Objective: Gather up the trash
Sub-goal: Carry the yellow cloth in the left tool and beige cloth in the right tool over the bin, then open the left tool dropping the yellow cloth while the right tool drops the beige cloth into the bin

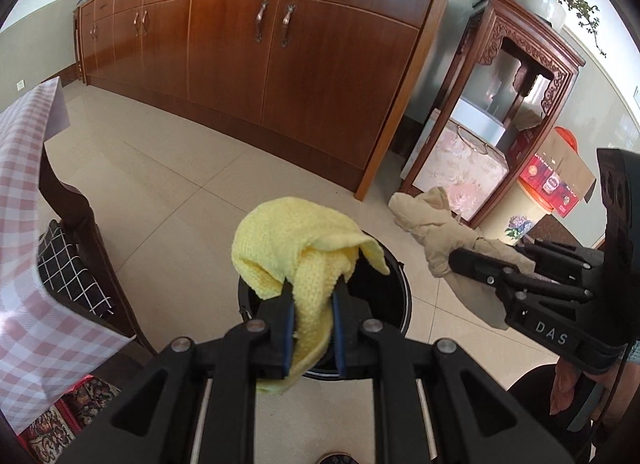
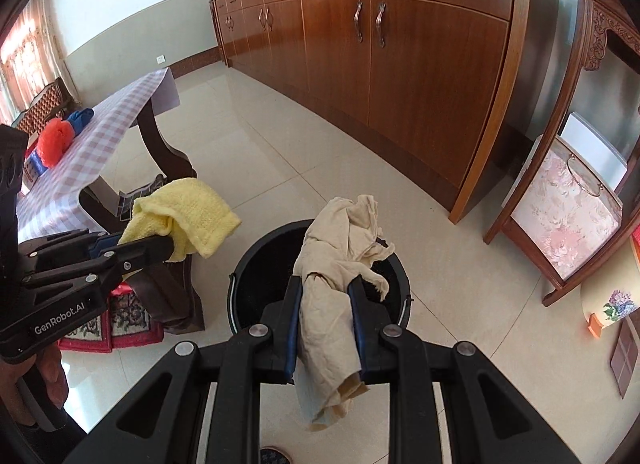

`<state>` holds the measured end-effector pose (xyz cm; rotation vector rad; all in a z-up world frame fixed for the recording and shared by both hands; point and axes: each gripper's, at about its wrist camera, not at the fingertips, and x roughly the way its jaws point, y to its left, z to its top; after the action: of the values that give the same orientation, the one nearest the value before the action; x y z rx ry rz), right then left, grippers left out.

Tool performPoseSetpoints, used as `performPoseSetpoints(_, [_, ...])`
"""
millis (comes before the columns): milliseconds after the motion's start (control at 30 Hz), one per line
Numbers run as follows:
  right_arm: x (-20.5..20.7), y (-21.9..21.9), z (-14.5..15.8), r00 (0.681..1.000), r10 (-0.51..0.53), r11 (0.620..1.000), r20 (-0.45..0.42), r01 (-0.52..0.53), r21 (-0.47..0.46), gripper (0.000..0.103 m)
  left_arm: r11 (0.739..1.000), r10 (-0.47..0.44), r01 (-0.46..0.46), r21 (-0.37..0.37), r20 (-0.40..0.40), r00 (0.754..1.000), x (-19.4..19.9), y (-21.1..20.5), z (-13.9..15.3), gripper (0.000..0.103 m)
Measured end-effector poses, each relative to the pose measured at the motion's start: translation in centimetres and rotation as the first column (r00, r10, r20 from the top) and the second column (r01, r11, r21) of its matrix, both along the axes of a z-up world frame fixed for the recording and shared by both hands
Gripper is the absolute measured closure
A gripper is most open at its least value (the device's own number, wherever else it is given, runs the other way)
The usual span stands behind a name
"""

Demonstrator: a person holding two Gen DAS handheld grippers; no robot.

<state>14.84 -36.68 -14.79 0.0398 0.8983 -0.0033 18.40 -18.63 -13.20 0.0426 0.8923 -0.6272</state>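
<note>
My left gripper (image 1: pixel 313 290) is shut on a yellow knitted cloth (image 1: pixel 296 240), which bunches above its fingertips and hangs between the blue pads. Right below it stands a round black bin (image 1: pixel 394 304) on the tiled floor. My right gripper (image 2: pixel 325 288) is shut on a crumpled beige cloth (image 2: pixel 340 248), held over the same black bin (image 2: pixel 260 264). Each gripper shows in the other's view: the right gripper (image 1: pixel 452 260) with the beige cloth (image 1: pixel 432 220) at the right, the left gripper (image 2: pixel 168 244) with the yellow cloth (image 2: pixel 188 204) at the left.
A long brown wooden cabinet (image 1: pixel 304 48) runs along the wall behind the bin. A carved wooden stand (image 1: pixel 516 104) holds a floral box to the right. A table with a pink checked cloth (image 2: pixel 100 132) stands left, bearing red and blue items (image 2: pixel 60 136). A patterned cushion (image 2: pixel 120 324) lies by the table leg.
</note>
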Motion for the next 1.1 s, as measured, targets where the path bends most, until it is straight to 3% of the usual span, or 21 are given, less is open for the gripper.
performPoseSetpoints(267, [3.4, -1.1, -5.5, 0.987, 0.089, 0.996, -0.131, -0.086, 0.025, 0.078, 0.999, -0.023, 0.027, 0.045, -0.085, 0.996, 2.0, -2.3, -4.3, 0.084])
performPoseSetpoints(300, [3.9, -1.2, -6.3, 0.984, 0.103, 0.995, -0.144, -0.100, 0.031, 0.076, 0.999, -0.018, 0.021, 0.030, -0.097, 0.995, 2.4, -2.5, -4.7, 0.077])
performPoseSetpoints(333, [4.4, -1.3, -7.2, 0.980, 0.118, 0.993, -0.160, -0.114, 0.035, 0.066, 1.000, -0.011, 0.012, 0.001, -0.114, 0.993, 2.9, -2.6, -5.2, 0.053])
performPoseSetpoints(367, [4.9, -1.5, -8.2, 0.977, 0.115, 0.993, -0.178, -0.113, 0.019, 0.055, 1.000, 0.009, -0.009, 0.001, -0.128, 0.992, 3.2, -2.7, -5.7, 0.038])
performPoseSetpoints(400, [5.2, -1.7, -9.1, 0.976, 0.091, 0.995, -0.196, -0.097, -0.019, 0.033, 1.000, 0.029, -0.028, 0.012, -0.134, 0.991, 3.4, -2.7, -6.0, 0.025])
performPoseSetpoints(467, [5.4, -2.3, -9.9, 0.977, 0.052, 0.997, -0.209, -0.064, -0.049, 0.022, 0.999, 0.043, -0.040, 0.021, -0.150, 0.988, 3.5, -2.6, -6.2, 0.022])
performPoseSetpoints(567, [5.3, -3.8, -10.3, 0.973, -0.030, 0.999, -0.230, 0.019, -0.049, 0.004, 0.995, 0.090, -0.082, 0.060, -0.128, 0.988, 3.1, -1.8, -6.1, 0.003])
performPoseSetpoints(700, [4.5, -4.6, -9.2, 0.978, -0.099, 0.993, -0.183, 0.087, -0.075, 0.000, 0.987, 0.127, -0.117, 0.111, -0.081, 0.989, 2.3, -0.8, -5.1, 0.002])
performPoseSetpoints(1100, [1.7, -3.3, -4.0, 0.985, -0.164, 0.985, -0.043, 0.162, -0.054, 0.000, 0.979, 0.157, -0.165, 0.117, 0.075, 0.985, -0.2, 0.9, 0.9, 0.002])
